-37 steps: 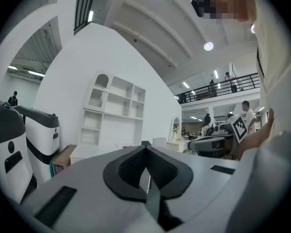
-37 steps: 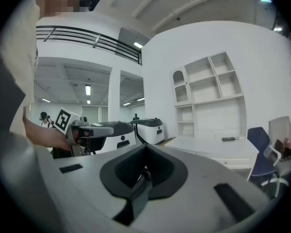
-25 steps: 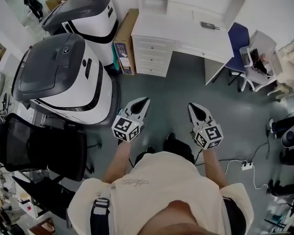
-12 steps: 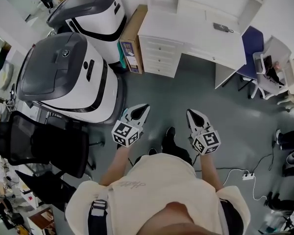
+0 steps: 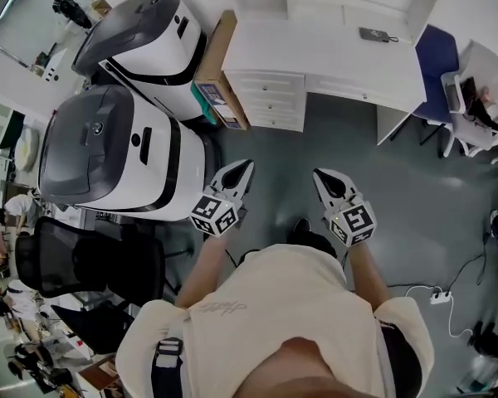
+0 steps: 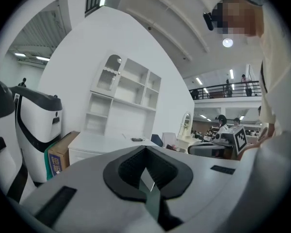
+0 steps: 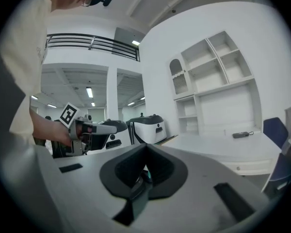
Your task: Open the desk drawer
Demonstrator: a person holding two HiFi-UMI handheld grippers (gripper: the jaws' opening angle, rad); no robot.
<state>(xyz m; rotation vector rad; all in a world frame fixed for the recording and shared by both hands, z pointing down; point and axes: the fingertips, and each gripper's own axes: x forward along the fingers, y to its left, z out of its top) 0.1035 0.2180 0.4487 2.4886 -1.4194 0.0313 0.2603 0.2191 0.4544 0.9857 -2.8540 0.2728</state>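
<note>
A cardboard box stands against the left side of the desk. Just right of it, under the left end of the white tabletop, the desk drawer stack is found: three white fronts with small knobs, one above another, all seated flush and closed. A small dark object lies farther right on the tabletop. Well apart from the drawers, the left gripper and right gripper are held side by side, pointed toward the desk. Both pairs of jaws are pressed together, with nothing between them.
</note>
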